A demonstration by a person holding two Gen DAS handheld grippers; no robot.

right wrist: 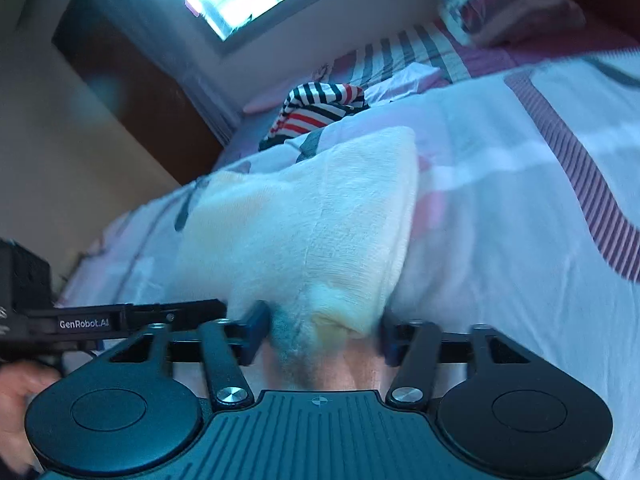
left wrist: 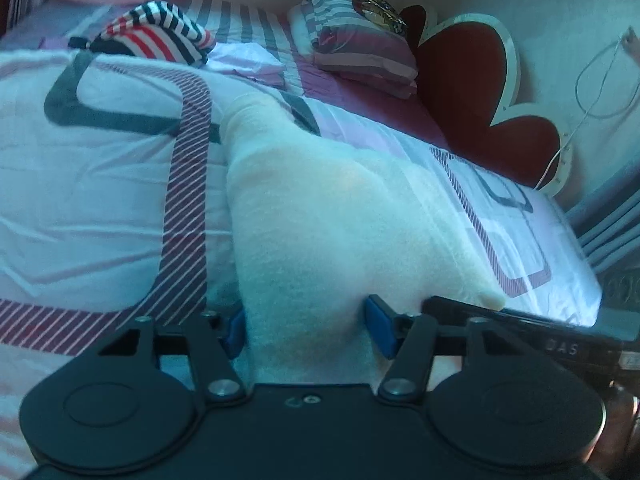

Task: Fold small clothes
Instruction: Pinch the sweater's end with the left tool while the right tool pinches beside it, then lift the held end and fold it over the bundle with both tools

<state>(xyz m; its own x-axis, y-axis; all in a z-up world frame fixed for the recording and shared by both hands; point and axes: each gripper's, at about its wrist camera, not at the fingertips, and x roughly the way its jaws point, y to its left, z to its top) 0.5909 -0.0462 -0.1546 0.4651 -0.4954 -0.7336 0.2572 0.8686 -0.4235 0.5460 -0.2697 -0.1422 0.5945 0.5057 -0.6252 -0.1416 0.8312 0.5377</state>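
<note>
The white garment (left wrist: 320, 216) is lying spread on the patterned bedspread (left wrist: 100, 184), its near edge running into both tongs. The left gripper (left wrist: 306, 330) is straddling one near corner and the right gripper (right wrist: 320, 336) the other, each with cloth bunched between its blue pads; whether they are truly clamped I cannot tell. To fold neatly, both should be biting the corners evenly, lifting together and keeping the edge taut. A striped garment (left wrist: 160, 34) is waiting farther up the bed.
</note>
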